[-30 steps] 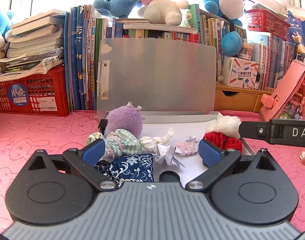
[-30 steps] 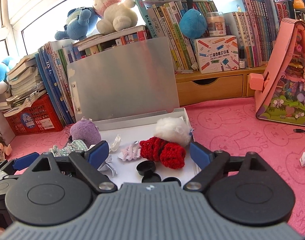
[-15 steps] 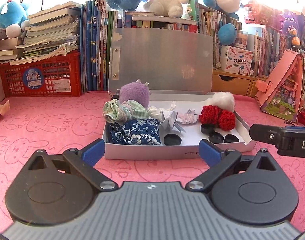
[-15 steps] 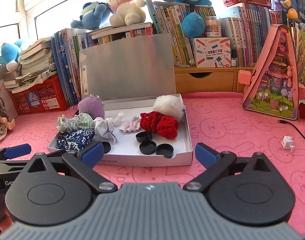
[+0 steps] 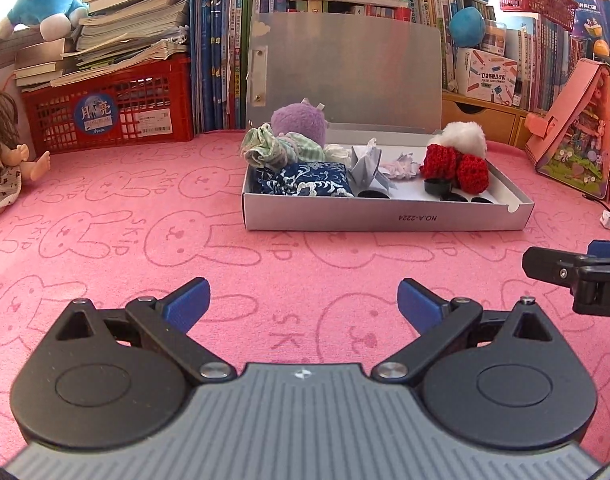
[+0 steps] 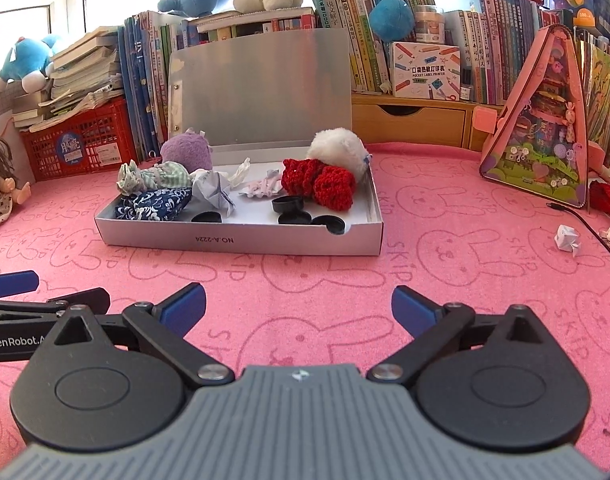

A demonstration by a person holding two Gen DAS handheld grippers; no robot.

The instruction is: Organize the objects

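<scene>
Both tools spread wide and empty over the pink surface [image 5: 105, 208]: left tool [image 5: 303, 304], right tool [image 6: 299, 306], its jaws just widened with nothing between. Beyond them sat the open box [image 6: 241, 240], lid upright, packed with plush toys, cloth, crumpled paper and black caps. Beside it, to the right, lay a paper scrap [image 6: 567, 238].

Bench [image 6: 445, 264] covered by pink bunny-print mat. Directly on it: open silver cardboard box [image 6: 241, 240] mid-bench, red plastic crate [image 5: 113, 116] back left, doll [image 5: 1, 160] at left edge, pink triangular toy house [image 6: 545, 128] right, small crumpled white paper [image 6: 567, 238] near right edge.
</scene>
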